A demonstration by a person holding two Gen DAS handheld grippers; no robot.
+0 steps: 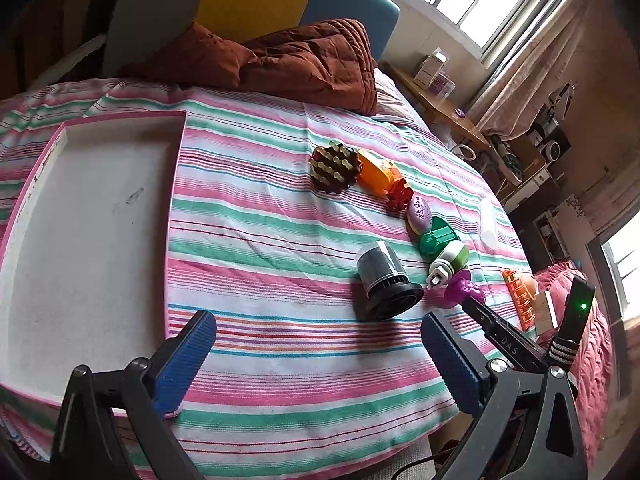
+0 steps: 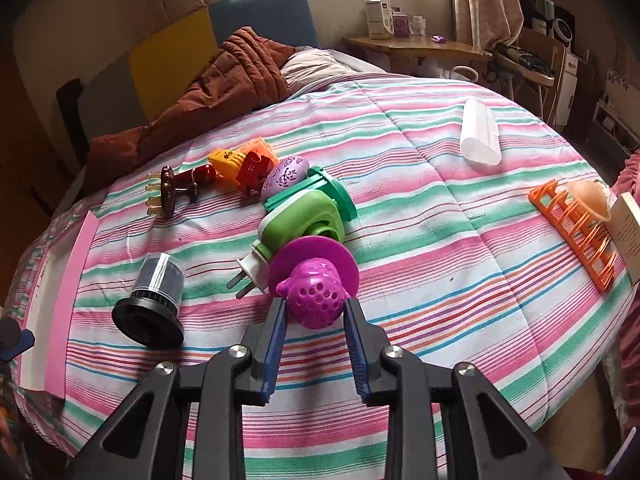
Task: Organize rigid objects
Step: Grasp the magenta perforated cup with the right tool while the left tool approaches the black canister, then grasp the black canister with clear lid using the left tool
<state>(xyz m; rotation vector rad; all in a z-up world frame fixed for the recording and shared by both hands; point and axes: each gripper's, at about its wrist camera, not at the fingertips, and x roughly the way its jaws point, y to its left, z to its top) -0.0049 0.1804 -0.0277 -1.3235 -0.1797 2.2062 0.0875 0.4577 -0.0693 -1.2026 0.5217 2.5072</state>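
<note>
My right gripper (image 2: 315,305) is shut on a magenta perforated toy (image 2: 316,300) with a round flange, its blue pads pressing both sides just above the striped bedspread. Behind it runs a row of objects: a green-and-white plug (image 2: 296,220), a green piece (image 2: 334,192), a purple egg (image 2: 285,178), an orange and red toy (image 2: 240,162) and a brown pronged massager (image 2: 172,192). A black cylinder (image 1: 386,280) lies on its side. My left gripper (image 1: 318,322) hangs open over bare bedspread, beside a white tray with a pink rim (image 1: 176,184).
An orange rack (image 2: 576,232) with a peach cup and a card sit at the bed's right edge. A translucent white container (image 2: 480,132) lies farther back. A brown quilt (image 2: 224,88) is heaped by the headboard, and a wooden side table (image 2: 416,46) stands beyond.
</note>
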